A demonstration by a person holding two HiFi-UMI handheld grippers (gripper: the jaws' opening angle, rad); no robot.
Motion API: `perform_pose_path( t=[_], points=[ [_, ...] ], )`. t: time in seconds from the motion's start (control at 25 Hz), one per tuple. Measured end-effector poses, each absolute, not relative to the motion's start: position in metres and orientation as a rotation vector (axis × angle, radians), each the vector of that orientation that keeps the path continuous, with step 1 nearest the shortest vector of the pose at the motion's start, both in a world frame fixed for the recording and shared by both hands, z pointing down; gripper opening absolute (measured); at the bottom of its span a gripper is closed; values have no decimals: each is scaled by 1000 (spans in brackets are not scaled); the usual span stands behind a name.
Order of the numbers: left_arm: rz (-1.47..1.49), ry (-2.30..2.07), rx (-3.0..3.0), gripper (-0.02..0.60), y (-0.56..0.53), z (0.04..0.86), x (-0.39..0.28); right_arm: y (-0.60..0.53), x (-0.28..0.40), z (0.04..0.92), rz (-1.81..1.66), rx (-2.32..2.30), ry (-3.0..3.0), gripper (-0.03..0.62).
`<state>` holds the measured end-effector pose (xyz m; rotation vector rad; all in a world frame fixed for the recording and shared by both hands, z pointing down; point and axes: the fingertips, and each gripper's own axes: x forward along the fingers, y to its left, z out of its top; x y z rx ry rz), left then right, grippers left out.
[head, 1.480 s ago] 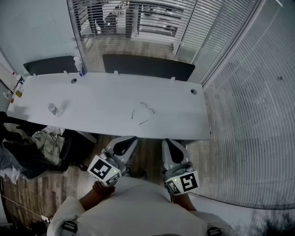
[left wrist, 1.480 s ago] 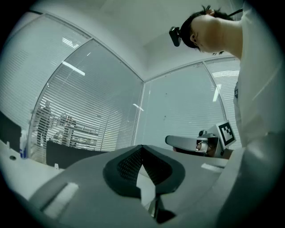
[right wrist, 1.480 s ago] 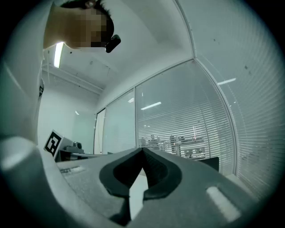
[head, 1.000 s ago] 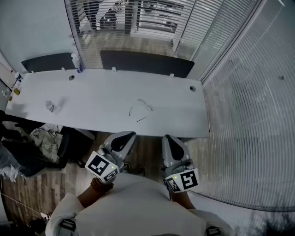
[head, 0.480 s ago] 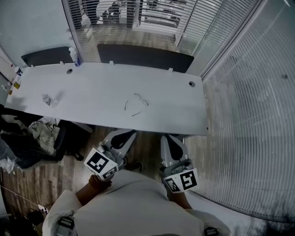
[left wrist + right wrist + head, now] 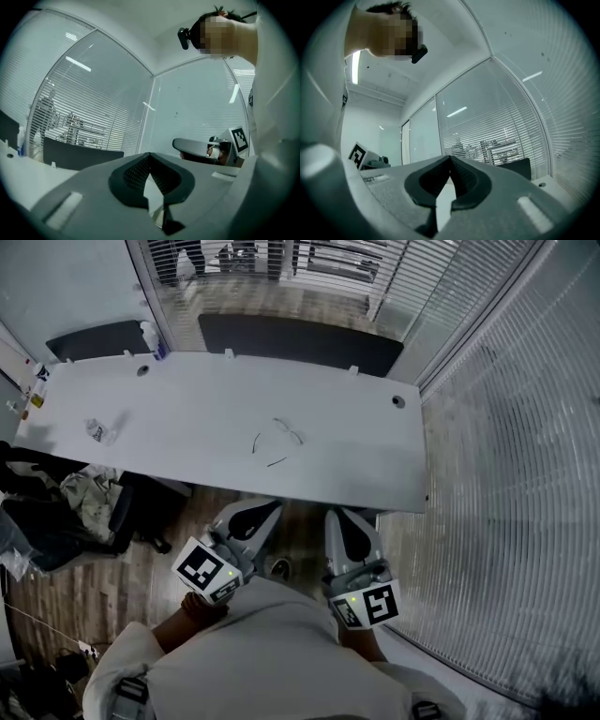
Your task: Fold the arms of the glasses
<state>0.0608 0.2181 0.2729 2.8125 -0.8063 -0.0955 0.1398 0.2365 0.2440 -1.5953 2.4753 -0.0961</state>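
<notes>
- The glasses (image 6: 277, 442) lie on the white table (image 6: 375, 460), near the middle and a bit toward your side. They are thin and wiry with see-through lenses. Both arms stick out open.
- The table is long, flat and smooth. It has a round hole (image 6: 142, 370) at the far left and a second hole (image 6: 397, 401) at the far right.
- Your left gripper (image 6: 262, 510) is hard grey plastic with dark, rough pads. Its jaws are pressed together at the tips, with nothing between them.
- Your right gripper (image 6: 337, 515) looks the same. Its jaws are squeezed together too, and it holds nothing.
- Both grippers are on your side of the table's near edge, over the wooden floor (image 6: 56, 596). They are well apart from the glasses.
- The left cube (image 6: 208, 571) and the right cube (image 6: 368, 604) each show a black-and-white square pattern, not letters.
- A crumpled clear plastic thing (image 6: 97, 430) lies at the table's left end. A small bottle (image 6: 148, 336) stands at the far left corner. Any writing on it is too small to read.
- Slatted blinds (image 6: 487, 474) cover the glass walls.
- Since half a second ago, the glasses have stayed in the same spot with their arms still open. Both grippers are still closed and short of the table.
</notes>
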Motion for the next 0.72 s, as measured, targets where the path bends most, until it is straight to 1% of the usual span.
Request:
perform_pose_path(
  t=[0.28, 0.72],
  points=[
    [-156, -824, 2796, 0, 161, 272, 42, 180, 118, 240, -78, -1582, 2511, 2],
    [-214, -867, 2807, 0, 28, 264, -8, 42, 69, 238, -49, -1556, 2581, 2]
  ],
)
